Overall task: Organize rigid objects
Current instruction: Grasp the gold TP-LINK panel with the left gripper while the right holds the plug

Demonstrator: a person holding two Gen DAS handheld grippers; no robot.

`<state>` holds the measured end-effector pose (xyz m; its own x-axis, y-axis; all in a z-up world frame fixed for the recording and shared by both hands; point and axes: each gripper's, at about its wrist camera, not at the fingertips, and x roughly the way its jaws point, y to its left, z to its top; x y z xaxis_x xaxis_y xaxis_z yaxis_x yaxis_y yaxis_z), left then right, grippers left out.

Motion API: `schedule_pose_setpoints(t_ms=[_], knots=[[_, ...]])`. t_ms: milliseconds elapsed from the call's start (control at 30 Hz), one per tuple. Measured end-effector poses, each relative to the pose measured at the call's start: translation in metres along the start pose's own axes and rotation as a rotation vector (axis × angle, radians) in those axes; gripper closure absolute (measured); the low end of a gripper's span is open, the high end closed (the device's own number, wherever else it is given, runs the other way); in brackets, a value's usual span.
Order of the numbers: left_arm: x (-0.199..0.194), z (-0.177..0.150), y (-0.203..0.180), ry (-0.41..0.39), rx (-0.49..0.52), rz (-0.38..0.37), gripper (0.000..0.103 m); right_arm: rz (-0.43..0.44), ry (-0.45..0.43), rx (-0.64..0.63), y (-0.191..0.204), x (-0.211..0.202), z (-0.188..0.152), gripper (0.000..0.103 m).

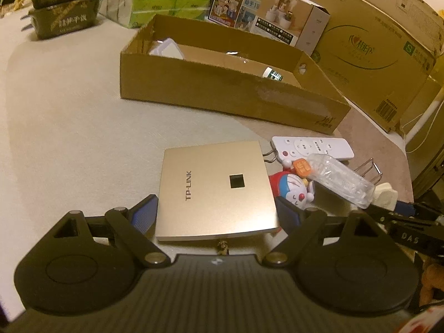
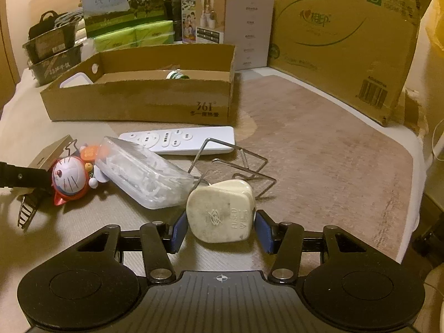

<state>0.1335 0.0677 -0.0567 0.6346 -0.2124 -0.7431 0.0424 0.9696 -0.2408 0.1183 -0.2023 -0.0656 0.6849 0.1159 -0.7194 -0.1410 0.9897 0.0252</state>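
Our right gripper (image 2: 220,229) has its jaws closed in on the cream plug (image 2: 220,211), one blue pad touching each flat flank; it looks hard, light and smooth, so we judge the broad sides the safest hold. Our left gripper (image 1: 216,213) stands spread around the near end of the gold TP-LINK panel (image 1: 213,191), pads beside its edges, contact unclear; thin, stiff and slick, it wants an edge grip. At twelve o'clock waits the open cardboard box (image 2: 144,102).
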Motion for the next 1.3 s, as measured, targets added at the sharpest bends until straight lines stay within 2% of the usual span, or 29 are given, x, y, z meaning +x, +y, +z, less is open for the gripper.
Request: schedule_pose_setpoints(t_ms=[700, 1067, 1300], knots=[[-0.071, -0.001, -0.021, -0.11, 0.066, 0.072, 0.016, 0.058, -0.09, 0.013, 0.005, -0.058, 0.011, 0.051], [-0.077, 0.007, -0.038, -0.131, 0.121, 0.104, 0.016, 0.092, -0.096, 0.01, 0.009, -0.069, 0.022, 0.051], [-0.065, 0.031, -0.047, -0.147, 0.165, 0.099, 0.016, 0.112, -0.109, -0.003, 0.009, -0.063, 0.043, 0.051]])
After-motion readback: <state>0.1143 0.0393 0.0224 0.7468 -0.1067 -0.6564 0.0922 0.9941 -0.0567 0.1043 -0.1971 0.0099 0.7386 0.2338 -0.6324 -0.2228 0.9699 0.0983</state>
